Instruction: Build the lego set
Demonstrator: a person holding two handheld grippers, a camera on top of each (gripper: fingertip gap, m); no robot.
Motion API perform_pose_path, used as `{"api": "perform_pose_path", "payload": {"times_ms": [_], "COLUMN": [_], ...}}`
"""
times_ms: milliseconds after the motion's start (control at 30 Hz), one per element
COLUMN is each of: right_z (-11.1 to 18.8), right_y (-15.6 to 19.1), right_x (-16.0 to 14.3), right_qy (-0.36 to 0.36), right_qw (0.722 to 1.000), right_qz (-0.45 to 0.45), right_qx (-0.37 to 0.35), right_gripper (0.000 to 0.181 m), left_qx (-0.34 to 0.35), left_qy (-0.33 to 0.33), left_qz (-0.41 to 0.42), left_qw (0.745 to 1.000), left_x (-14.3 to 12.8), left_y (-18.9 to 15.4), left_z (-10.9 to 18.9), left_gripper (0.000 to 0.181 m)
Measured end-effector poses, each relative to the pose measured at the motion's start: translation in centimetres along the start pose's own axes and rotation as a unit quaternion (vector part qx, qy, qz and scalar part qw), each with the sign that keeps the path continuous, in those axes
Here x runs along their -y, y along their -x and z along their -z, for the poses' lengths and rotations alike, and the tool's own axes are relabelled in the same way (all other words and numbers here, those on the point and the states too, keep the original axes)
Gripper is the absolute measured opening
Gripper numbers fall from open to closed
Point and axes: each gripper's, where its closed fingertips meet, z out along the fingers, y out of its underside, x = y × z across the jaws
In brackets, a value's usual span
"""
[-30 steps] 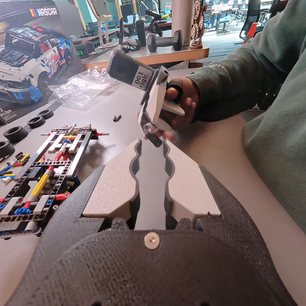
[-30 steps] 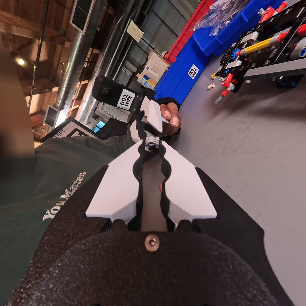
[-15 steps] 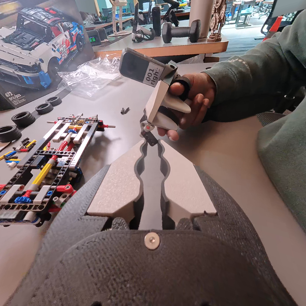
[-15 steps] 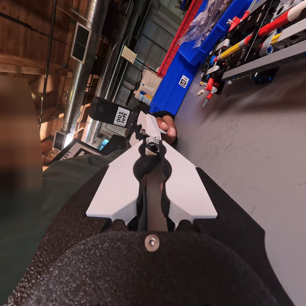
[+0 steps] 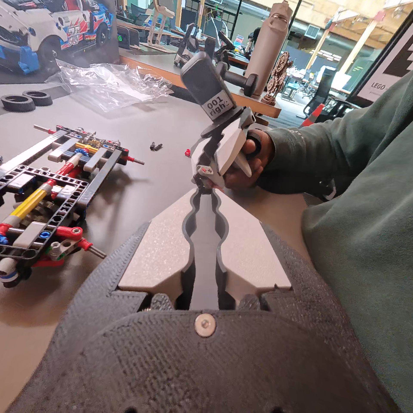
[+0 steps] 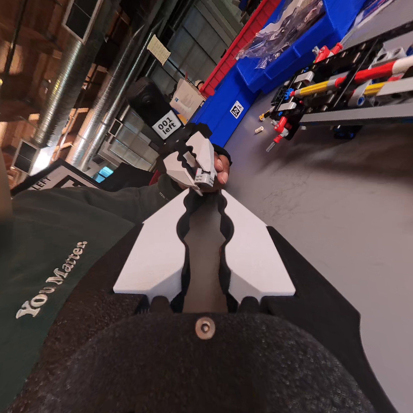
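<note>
**Small lego piece pinched between both grippers**

Left gripper (image 5: 204, 190): fingers nearly together, tips pinching the black lower end of a small grey-and-black lego connector piece (image 5: 206, 173).

Right gripper (image 6: 204, 194): pointed opposite, tip to tip with the left; fingers narrowly parted, closed on the same piece at its grey end.

Piece location: lifted off the grey desk (image 5: 156, 201), near the edge at the person's green sleeve.

Long black-framed lego chassis with red and yellow axles (image 5: 55, 185): flat on the desk, well apart, toward its left side.

Two black pins (image 5: 155, 146) and one small red part (image 5: 187, 152): loose between chassis and grippers.

Two black rubber tyres (image 5: 17, 103) and clear plastic bag (image 5: 107, 82): toward the far edge.
</note>
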Motion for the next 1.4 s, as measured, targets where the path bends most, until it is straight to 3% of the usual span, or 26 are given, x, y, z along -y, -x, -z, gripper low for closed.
{"api": "perform_pose_path", "payload": {"times_ms": [133,300,400,467,900,1033,1400], "right_z": [0.4,0.2,0.0,0.1,0.3,0.3,0.2], "right_y": [0.7,1.1,0.7,0.4,-0.4,-0.5,-1.2], "right_x": [0.4,-1.6,-2.7,-2.4,-1.9,-1.8,-3.1], "right_qy": [0.012,0.076,0.106,0.103,0.096,0.094,0.133], "right_qw": [0.984,0.898,0.858,0.847,0.868,0.873,0.867], "right_qz": [0.173,0.423,0.489,0.504,0.465,0.454,0.455], "right_qx": [-0.038,-0.096,-0.115,-0.134,-0.147,-0.151,-0.151], "right_gripper": [0.03,0.034,0.022,0.01,0.009,0.009,0.009], "left_qx": [-0.038,-0.076,-0.081,-0.082,-0.042,-0.018,-0.009], "left_qy": [0.012,0.058,0.07,0.073,0.065,0.066,0.11], "left_qz": [0.044,0.074,0.072,0.073,0.038,0.009,-0.038], "left_qw": [0.998,0.993,0.992,0.991,0.996,0.998,0.993], "left_x": [-0.4,-2.1,-2.5,-2.6,-2.3,-2.3,-3.6], "left_y": [-0.6,-1.7,-2.0,-2.0,-1.0,-0.6,-0.7], "left_z": [0.0,-0.5,-0.7,-0.7,-0.8,-0.8,-1.1], "left_gripper": [0.008,0.008,0.008,0.008,0.009,0.018,0.008]}}
